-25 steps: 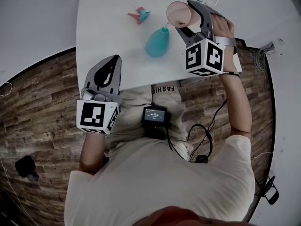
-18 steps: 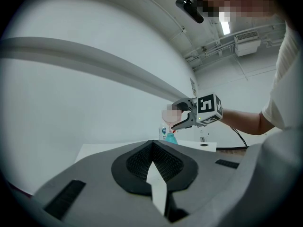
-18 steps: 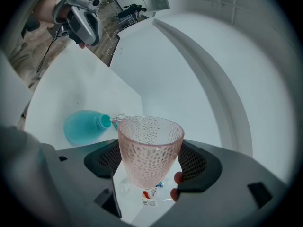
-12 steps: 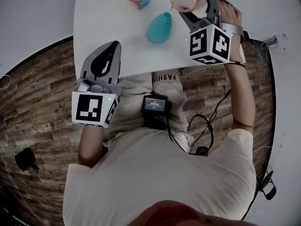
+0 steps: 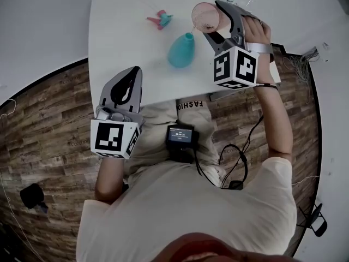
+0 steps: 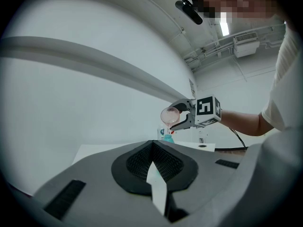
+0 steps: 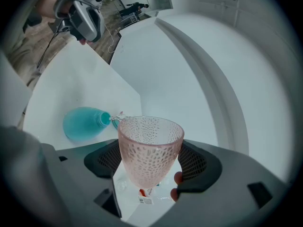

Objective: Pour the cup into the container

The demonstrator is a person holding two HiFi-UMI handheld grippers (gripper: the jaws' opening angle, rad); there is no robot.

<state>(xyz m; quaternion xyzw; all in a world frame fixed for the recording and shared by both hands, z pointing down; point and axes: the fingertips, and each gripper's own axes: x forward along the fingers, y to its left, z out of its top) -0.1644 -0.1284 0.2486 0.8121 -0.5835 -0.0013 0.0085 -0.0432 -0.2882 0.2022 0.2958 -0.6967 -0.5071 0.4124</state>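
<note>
The right gripper (image 5: 214, 21) was clamped on the pink cup (image 5: 205, 16). It held the cup up in the air, at about 1 o'clock from the blue bottle (image 5: 181, 50). The cup was tipped so its lip hung right over the bottle's small mouth. That way the water could fall in and not splash on the white table (image 5: 125, 42). A thin trickle seemed to run from the lip. The left gripper (image 5: 126, 81) sat at 7 o'clock from the bottle, jaws together and holding nothing. It was probably kept back to stay out of the way.
</note>
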